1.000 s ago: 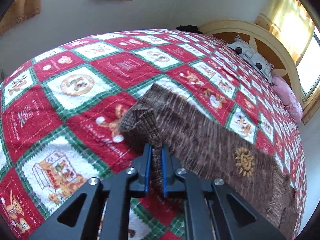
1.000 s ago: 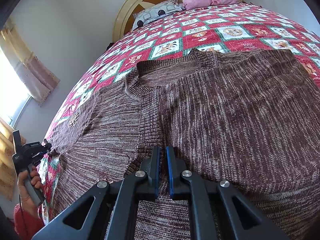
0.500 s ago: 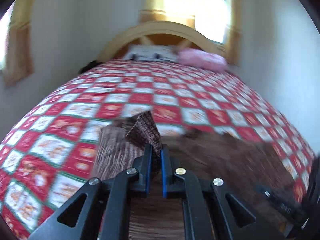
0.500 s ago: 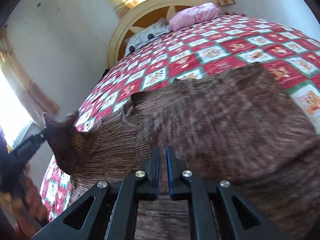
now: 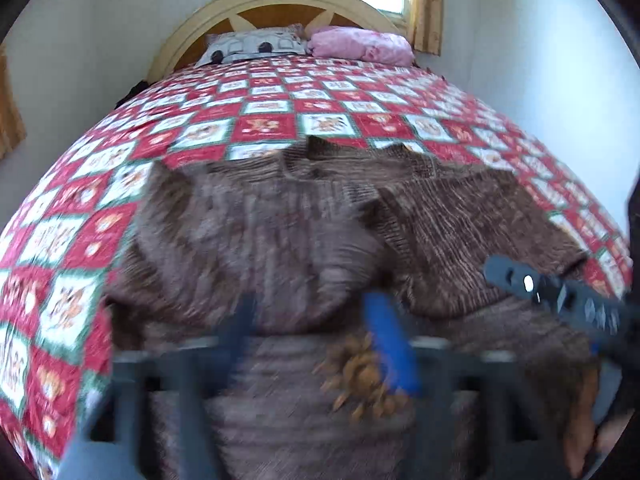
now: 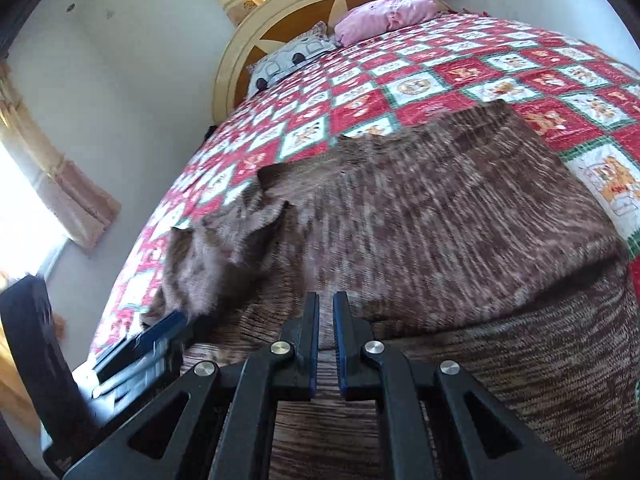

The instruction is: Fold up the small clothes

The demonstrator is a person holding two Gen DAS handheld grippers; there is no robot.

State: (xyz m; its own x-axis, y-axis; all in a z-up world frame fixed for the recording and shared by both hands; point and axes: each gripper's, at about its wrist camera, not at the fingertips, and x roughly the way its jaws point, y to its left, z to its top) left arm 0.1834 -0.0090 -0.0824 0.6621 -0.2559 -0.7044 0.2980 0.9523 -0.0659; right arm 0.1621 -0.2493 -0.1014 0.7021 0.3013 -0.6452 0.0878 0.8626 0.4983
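Note:
A brown knit sweater (image 5: pixel 460 224) lies spread on the bed, its left part folded inward over the body. A tan sun emblem (image 5: pixel 360 376) shows near my left gripper (image 5: pixel 312 332), which is blurred and open, its blue pads wide apart over the fabric. In the right wrist view the sweater (image 6: pixel 440 220) fills the middle. My right gripper (image 6: pixel 326 320) is shut on the sweater's near edge. The left gripper (image 6: pixel 160 332) shows at the lower left there. The right gripper (image 5: pixel 532 284) shows at the right in the left wrist view.
The bed has a red, white and green patchwork quilt (image 5: pixel 272 120). A patterned pillow (image 5: pixel 256 44) and a pink pillow (image 5: pixel 360 44) lie by the arched headboard (image 6: pixel 280 8). Walls and curtained windows surround the bed.
My left gripper carried the sweater's sleeve side over onto the body, then opened and let it go. The right gripper stayed shut on the near edge.

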